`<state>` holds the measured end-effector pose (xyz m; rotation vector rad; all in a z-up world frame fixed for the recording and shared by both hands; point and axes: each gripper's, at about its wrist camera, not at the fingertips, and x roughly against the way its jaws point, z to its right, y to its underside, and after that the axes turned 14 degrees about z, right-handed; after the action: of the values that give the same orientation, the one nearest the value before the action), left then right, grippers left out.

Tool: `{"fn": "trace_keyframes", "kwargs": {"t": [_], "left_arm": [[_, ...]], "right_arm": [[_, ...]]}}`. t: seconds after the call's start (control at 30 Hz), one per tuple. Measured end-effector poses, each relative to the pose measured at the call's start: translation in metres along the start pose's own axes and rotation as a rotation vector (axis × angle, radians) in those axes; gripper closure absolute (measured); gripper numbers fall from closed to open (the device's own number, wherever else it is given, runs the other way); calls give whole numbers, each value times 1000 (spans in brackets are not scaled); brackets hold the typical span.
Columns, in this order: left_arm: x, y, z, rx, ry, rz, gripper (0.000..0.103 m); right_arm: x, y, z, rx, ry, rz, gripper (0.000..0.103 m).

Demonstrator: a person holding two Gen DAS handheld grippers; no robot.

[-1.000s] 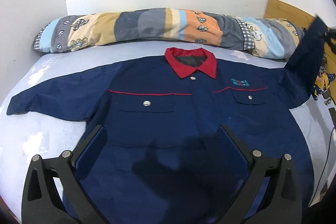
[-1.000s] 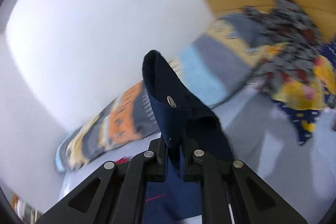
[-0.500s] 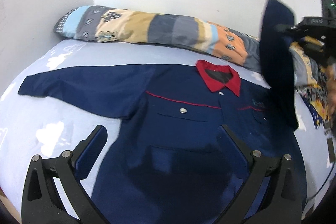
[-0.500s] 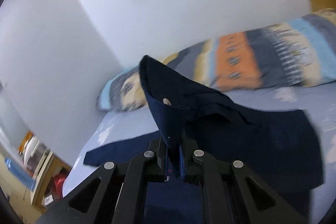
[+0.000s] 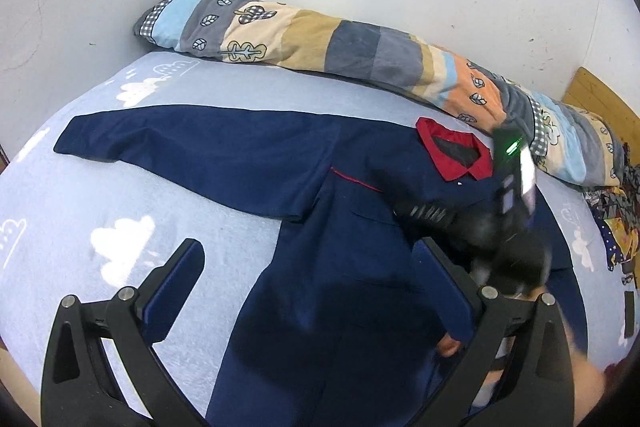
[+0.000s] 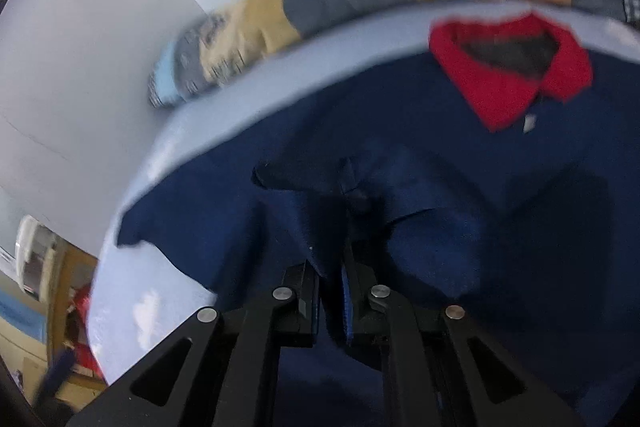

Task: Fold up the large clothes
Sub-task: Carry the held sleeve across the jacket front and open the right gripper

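A navy work shirt (image 5: 328, 307) with a red collar (image 5: 452, 155) lies face up on the light blue bed sheet (image 5: 100, 219). Its one sleeve (image 5: 180, 143) is spread out flat to the left. My left gripper (image 5: 308, 247) hovers open over the shirt's lower front, holding nothing. My right gripper (image 5: 404, 213), blurred, is low over the shirt's chest below the collar. In the right wrist view the other sleeve (image 6: 440, 227) is folded across the chest and its end runs between the fingers of the right gripper (image 6: 330, 267). Those jaws are opening and a pad face shows bare beside the cloth.
A long patchwork pillow (image 5: 320, 39) lies along the white wall at the bed's far side. A wooden headboard (image 5: 600, 99) and a heap of colourful cloth (image 5: 616, 219) sit at the right. Furniture (image 6: 40, 259) stands past the bed's left edge.
My right gripper swung the raised sleeve from the right side down and across onto the shirt's chest. Its fingers now stand slightly wider apart. My left gripper shifted sideways over the shirt.
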<state>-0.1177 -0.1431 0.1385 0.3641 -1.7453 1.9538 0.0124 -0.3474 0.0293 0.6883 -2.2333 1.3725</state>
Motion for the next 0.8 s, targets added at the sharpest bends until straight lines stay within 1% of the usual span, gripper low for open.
{"fn": "trace_keyframes", "kwargs": {"t": [0.07, 0.1, 0.13, 0.17, 0.2, 0.27, 0.3, 0.33, 0.37, 0.43, 0.47, 0.5, 0.53, 0.57, 0.6, 0.67, 0.73, 0.8], "left_arm": [[0, 0, 0, 5, 4, -4, 0], [0, 0, 0, 8, 4, -4, 0], [0, -1, -2, 11, 5, -3, 0], [1, -1, -3, 13, 5, -3, 0], [1, -1, -4, 16, 3, -2, 0], [1, -2, -6, 27, -1, -2, 0], [1, -3, -8, 32, -2, -3, 0], [2, -2, -9, 38, -3, -3, 0], [2, -2, -11, 46, -2, -3, 0], [2, -2, -12, 54, -1, -5, 0], [2, -2, -12, 53, -2, -6, 0], [2, -2, -11, 52, -2, -6, 0], [1, -2, -11, 48, -2, -8, 0], [0, -1, -10, 43, -4, -9, 0], [0, -1, -9, 39, -4, -11, 0], [-2, -1, -8, 38, -5, -17, 0], [-3, -1, -11, 49, -10, -22, 0], [-2, -1, -14, 64, -8, -27, 0]], "right_arm": [[-8, 12, -3, 13, 17, -53, 81], [-7, 16, -7, 22, 12, -65, 75], [-5, 17, -10, 36, -3, -72, 67], [-2, 17, -14, 45, -29, -94, 54], [2, 16, -18, 46, -64, -123, 45], [12, 14, -24, 66, -103, -166, 44], [18, 13, -27, 80, -122, -169, 45], [27, 12, -28, 89, -138, -144, 46], [43, 6, -24, 79, -150, -80, 46], [57, -4, -9, 29, -147, -11, 45], [61, -8, 0, 19, -106, 13, 45], [61, -10, 7, 27, -53, 19, 42], [59, -9, 12, 43, 10, -3, 42], [52, -4, 19, 66, 67, -45, 42], [47, 1, 22, 82, 92, -76, 44], [39, 19, 27, 112, 118, -141, 44], [43, 28, 21, 176, 123, -139, 44], [52, 27, 17, 180, 118, -139, 44]]}}
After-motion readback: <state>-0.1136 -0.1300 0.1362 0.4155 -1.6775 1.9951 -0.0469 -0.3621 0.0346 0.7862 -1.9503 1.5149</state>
